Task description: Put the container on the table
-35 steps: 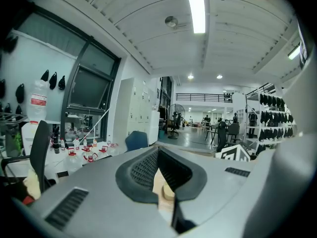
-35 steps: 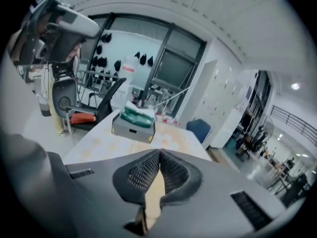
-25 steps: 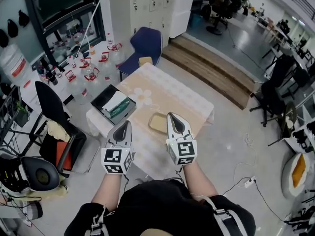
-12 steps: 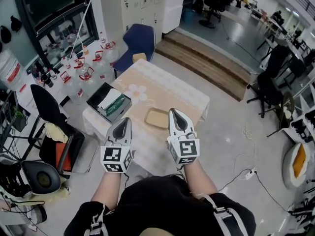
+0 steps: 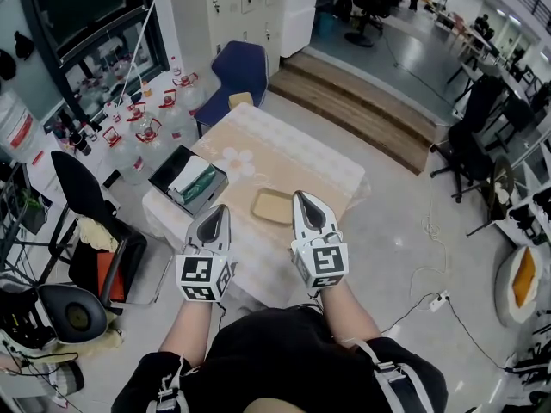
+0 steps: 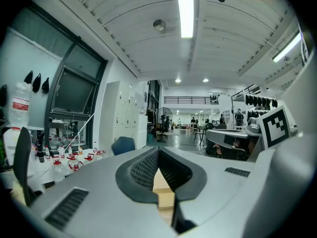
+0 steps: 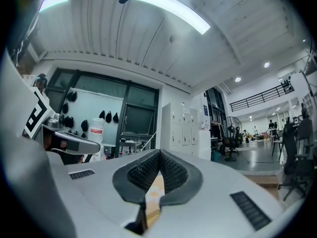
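On floral table (image 5: 288,155), tan container (image 5: 273,206)

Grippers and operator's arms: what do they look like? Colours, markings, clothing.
The left gripper and right gripper are light grey tapering shells with dark ribbed pads and slotted vents. Each carries a cube of black-and-white square markers. No cables show. The person wears a black short-sleeved top with grey shoulder straps.
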Tool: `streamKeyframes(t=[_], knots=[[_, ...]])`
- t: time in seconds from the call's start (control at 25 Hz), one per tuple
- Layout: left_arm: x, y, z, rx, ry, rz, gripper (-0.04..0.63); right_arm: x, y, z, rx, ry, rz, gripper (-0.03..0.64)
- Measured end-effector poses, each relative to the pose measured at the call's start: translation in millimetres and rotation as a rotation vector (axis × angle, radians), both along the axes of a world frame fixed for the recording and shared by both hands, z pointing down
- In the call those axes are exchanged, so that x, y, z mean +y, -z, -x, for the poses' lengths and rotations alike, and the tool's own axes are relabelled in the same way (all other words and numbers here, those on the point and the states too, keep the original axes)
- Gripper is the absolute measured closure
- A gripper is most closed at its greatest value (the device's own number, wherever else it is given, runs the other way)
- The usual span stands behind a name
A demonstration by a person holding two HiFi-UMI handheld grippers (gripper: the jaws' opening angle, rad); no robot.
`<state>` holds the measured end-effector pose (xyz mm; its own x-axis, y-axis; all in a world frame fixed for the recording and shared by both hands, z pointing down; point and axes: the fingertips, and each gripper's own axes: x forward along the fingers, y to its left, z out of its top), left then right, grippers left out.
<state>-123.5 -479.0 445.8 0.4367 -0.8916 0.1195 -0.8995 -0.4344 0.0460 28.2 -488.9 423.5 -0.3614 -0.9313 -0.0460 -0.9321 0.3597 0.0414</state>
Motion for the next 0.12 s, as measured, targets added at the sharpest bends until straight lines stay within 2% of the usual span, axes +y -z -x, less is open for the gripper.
streamKeyframes(t=[0.12], knots=[[-1.7,1.0,-1.7,-0.001,-0.003,0.001,0.581,-1.6,0.9,-1.0,-0.003,0.001,0.001,0.606]])
